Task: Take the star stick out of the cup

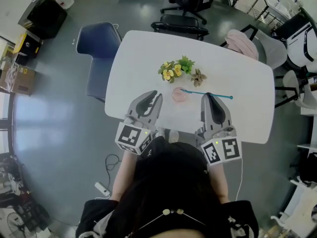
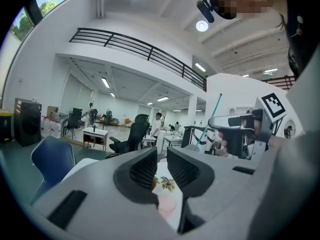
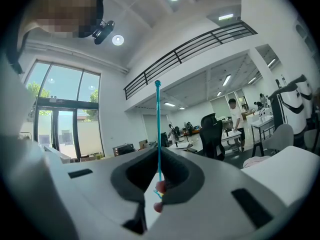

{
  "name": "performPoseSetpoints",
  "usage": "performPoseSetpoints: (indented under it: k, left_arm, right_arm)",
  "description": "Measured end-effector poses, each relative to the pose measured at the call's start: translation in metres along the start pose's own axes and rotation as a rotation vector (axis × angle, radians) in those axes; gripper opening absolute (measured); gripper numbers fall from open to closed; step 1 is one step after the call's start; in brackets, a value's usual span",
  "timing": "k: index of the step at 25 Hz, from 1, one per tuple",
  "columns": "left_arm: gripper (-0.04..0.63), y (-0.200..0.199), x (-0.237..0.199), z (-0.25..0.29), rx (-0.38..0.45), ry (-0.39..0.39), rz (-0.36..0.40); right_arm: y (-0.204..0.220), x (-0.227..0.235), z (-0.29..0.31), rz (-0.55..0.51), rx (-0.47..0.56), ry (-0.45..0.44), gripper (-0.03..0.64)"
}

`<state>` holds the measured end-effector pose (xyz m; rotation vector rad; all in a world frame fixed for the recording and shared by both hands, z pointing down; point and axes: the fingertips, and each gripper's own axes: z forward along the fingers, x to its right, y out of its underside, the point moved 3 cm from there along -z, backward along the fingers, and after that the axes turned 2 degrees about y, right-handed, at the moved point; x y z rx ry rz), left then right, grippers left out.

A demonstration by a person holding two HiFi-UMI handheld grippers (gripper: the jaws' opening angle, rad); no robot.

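While the person is holding both tools over the wide white rounded counter (image 1: pixel 247 83), the head view is showing the whole layout. A dark blue padded chair (image 1: pixel 99 43) is standing at the counter's far left corner. Neither gripper view is showing how these things lie on the counter.

The left claw (image 1: pixel 154 96) is hovering just left of the cup. The left gripper view is giving what the head view cannot: its jaws (image 2: pixel 162 156) are standing a little apart with nothing between them. Through the gap the counter is showing.

The right claw (image 1: pixel 208 96) is hovering just right of the cup. In the right gripper view its jaws (image 3: pixel 159 156) are pressing together on the stick.

A bunch of yellow and green artificial flowers (image 1: pixel 174 68) is lying near the counter's middle, with a small brownish flower (image 1: pixel 198 77) just beside it.

The small pink cup (image 1: pixel 179 94) is sitting between the two claws, and the left gripper view is catching it (image 2: pixel 167 204) low down.

The thin teal stick (image 1: pixel 218 95) is reaching from over the cup's rim out past the right claw. Whether it is touching the cup I cannot tell. The right gripper view is showing it (image 3: pixel 158 124) rising straight out of the pads to a small ball tip. The left gripper view is showing it (image 2: pixel 214 116) slanting up from the right claw.
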<state>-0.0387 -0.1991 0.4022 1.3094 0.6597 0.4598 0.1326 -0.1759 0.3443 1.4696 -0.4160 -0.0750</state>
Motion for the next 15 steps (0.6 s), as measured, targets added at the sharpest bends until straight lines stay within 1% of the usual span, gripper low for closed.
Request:
performPoseSetpoints:
  k: [15]
  left_arm:
    - [0.054, 0.0004, -0.0002, -0.0008, -0.004, 0.002, 0.000]
  right_arm:
    - [-0.0029, -0.0044, -0.0032, -0.006, -0.004, -0.009, 0.020]
